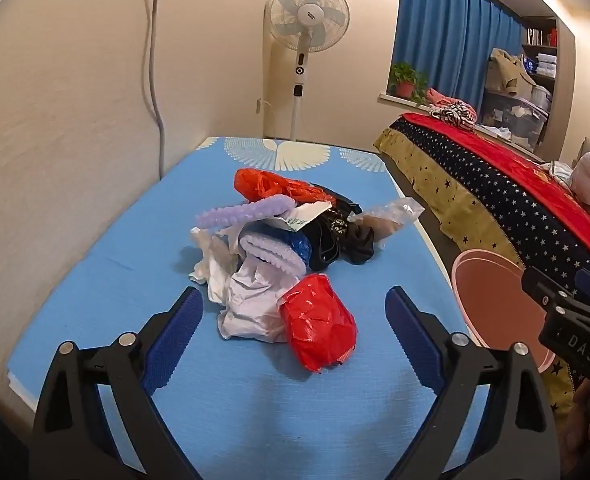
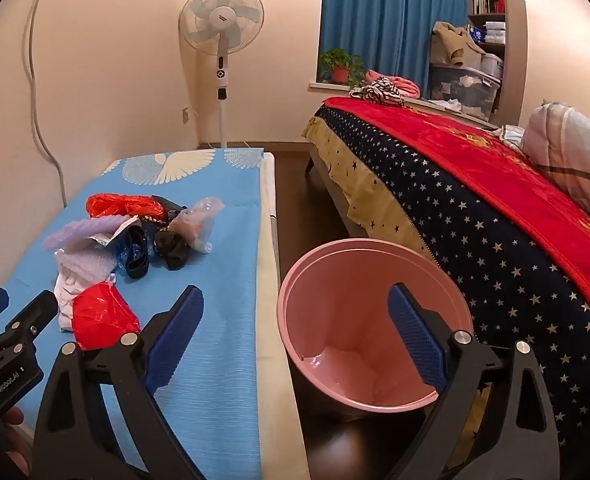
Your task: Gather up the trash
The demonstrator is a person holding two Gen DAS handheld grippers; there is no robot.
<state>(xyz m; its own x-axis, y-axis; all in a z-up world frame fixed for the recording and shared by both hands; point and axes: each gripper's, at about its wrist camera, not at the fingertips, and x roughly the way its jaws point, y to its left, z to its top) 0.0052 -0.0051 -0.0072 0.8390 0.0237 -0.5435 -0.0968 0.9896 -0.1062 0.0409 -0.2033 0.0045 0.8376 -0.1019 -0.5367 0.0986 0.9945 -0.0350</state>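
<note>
Trash pile (image 1: 283,256) heaped mid-counter (image 1: 95,300), red bag (image 1: 317,332) nearest; left gripper (image 1: 293,320) and right gripper (image 2: 295,332) fingers apart, empty; pink bin (image 2: 371,320) at 3 o'clock, empty; collection apparently unstarted, next: clamp red bag.

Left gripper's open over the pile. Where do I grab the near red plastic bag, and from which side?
Grip the red plastic bag across its bulging middle, coming from above and the near side. It lies at the pile's front edge, nearest the open left gripper, with bare blue cloth to its right for one finger.
</note>
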